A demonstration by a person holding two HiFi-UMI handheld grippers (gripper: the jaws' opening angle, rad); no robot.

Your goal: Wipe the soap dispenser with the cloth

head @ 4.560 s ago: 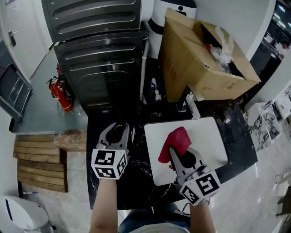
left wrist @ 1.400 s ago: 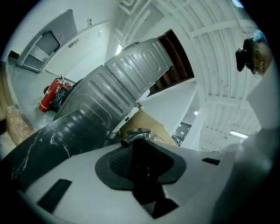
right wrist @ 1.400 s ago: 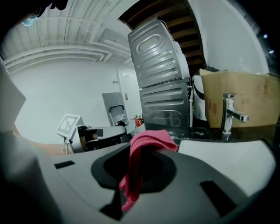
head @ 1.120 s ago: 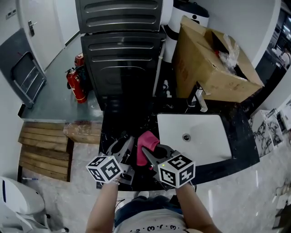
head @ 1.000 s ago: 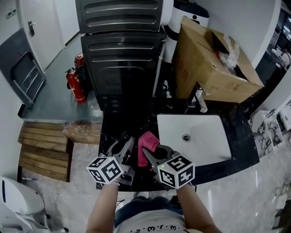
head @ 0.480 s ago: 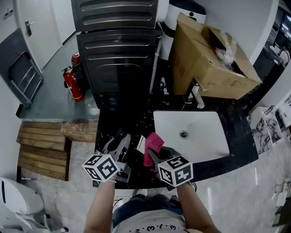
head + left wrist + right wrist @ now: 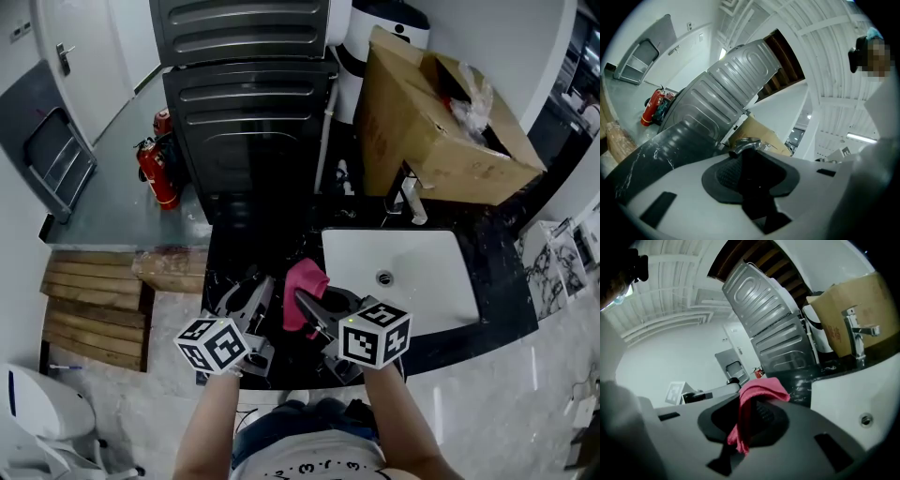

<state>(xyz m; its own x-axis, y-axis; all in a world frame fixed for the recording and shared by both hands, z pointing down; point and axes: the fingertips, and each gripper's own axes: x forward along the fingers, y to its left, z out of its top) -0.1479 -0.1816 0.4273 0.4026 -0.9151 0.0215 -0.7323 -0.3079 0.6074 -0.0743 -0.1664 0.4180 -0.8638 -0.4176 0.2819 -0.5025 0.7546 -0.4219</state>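
My left gripper is shut on the soap dispenser, a dark bottle with a chrome pump head, and holds it level over the black counter. In the head view the left gripper is at the counter's front, and its jaws mostly hide the bottle. My right gripper is shut on a pink cloth, which hangs right beside the left jaws. In the right gripper view the cloth drapes over the right gripper. Whether cloth and bottle touch I cannot tell.
A white sink basin with a chrome faucet is set in the black marble counter to the right. Behind it a large open cardboard box leans. Dark metal cabinets and a red fire extinguisher stand beyond the counter.
The right gripper has rolled and shifted slightly, with the pink cloth still in its jaws beside the dispenser. The left gripper has kept still with the bottle.
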